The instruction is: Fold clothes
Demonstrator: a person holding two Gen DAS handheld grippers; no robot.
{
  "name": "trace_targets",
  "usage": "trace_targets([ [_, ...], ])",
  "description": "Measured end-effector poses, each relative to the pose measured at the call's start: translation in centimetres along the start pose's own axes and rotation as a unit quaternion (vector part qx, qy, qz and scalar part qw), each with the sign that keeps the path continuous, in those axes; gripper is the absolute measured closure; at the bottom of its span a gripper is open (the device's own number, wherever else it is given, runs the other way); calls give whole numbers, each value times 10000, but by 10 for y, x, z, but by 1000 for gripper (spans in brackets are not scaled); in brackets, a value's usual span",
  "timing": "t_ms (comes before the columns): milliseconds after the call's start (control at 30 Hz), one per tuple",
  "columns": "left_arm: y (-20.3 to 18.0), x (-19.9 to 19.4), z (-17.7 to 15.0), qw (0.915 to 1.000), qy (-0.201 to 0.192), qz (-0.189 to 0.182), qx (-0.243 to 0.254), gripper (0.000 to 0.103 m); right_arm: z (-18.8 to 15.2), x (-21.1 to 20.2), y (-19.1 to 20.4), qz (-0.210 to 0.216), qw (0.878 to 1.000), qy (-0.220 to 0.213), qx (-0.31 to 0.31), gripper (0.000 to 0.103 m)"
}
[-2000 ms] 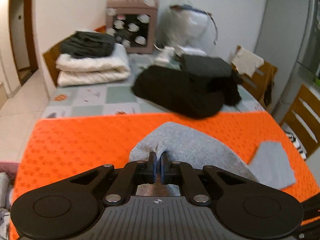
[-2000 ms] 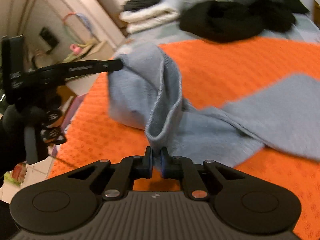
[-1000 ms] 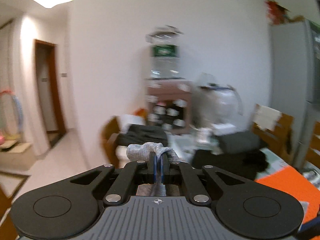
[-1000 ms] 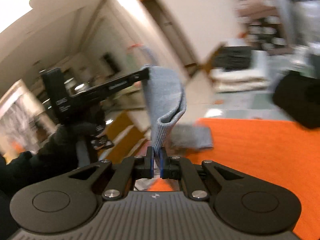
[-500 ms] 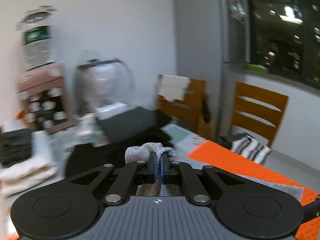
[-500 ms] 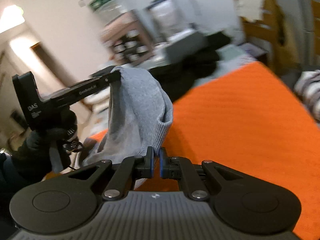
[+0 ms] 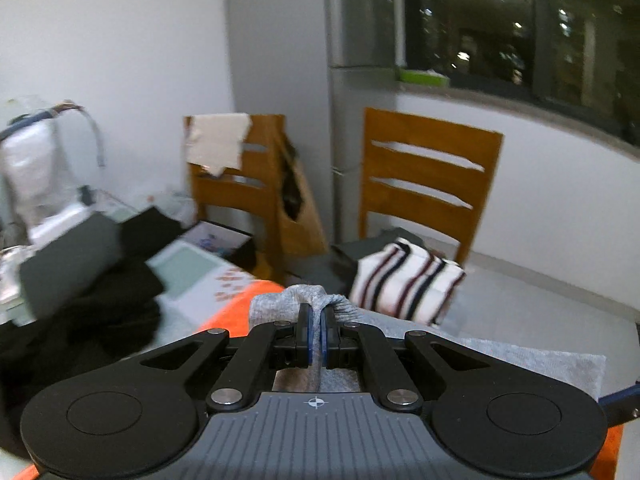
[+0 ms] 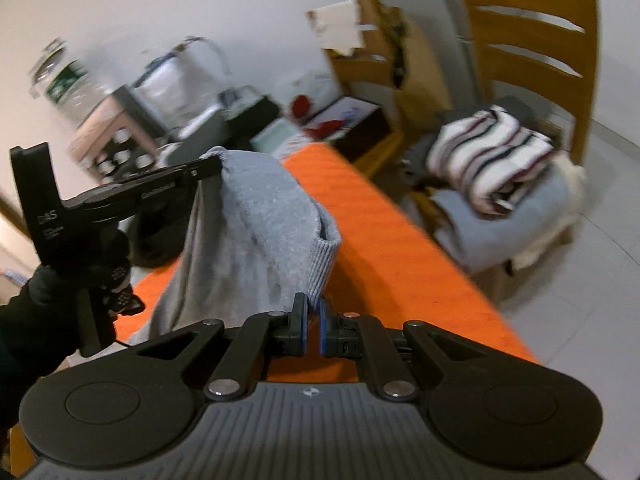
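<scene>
counting what is showing

two grippers, left gripper (image 7: 316,334) and right gripper (image 8: 313,330), are showing. one grey garment (image 8: 256,232) is hanging, one orange cloth (image 8: 384,240) is lying, two wooden chairs (image 7: 428,176) are standing, one striped top (image 7: 404,284) is resting.

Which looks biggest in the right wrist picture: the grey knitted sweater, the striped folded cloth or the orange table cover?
1. Orange table cover, though partly hidden.
2. Grey knitted sweater; it hangs near the camera, so it may only look large.
3. Striped folded cloth, farther off on a chair.
</scene>
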State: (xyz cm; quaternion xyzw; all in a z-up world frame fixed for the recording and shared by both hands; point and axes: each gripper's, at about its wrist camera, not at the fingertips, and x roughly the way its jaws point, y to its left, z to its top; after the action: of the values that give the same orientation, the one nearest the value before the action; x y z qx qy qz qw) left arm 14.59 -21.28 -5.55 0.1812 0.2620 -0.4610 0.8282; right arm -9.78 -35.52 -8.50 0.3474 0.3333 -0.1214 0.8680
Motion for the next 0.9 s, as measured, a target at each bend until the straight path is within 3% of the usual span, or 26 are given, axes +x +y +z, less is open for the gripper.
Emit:
trace_targets([
  [200, -20, 32, -4, 9988, 382, -292, 120, 92, 0, 20, -34, -234, 9994, 217, 157, 96],
  [267, -18, 29, -5, 9985, 412, -359, 89, 80, -1, 28, -40, -324, 9989, 309, 143, 95],
  [333, -11, 20, -7, 9983, 420, -397, -6, 57, 1, 29, -41, -440, 9984, 361, 25, 92],
  [367, -6, 13, -8, 9985, 405, -372, -67, 53, 2, 29, -41, -498, 9980, 386, -40, 91],
  [400, -1, 5, -10, 9986, 389, -341, -130, 53, 3, 29, -41, -557, 9976, 410, -105, 79],
  [467, 11, -12, -13, 9986, 383, -255, -270, 52, 5, 27, -39, -632, 9967, 438, -249, 67],
  [600, 38, -51, -25, 9971, 432, 48, -626, 49, 10, 16, -22, -512, 9958, 536, -545, 57],
  [900, 92, -152, -77, 9836, 529, 828, -1512, 45, 15, 13, 31, -57, 9886, 791, -1280, 53],
])
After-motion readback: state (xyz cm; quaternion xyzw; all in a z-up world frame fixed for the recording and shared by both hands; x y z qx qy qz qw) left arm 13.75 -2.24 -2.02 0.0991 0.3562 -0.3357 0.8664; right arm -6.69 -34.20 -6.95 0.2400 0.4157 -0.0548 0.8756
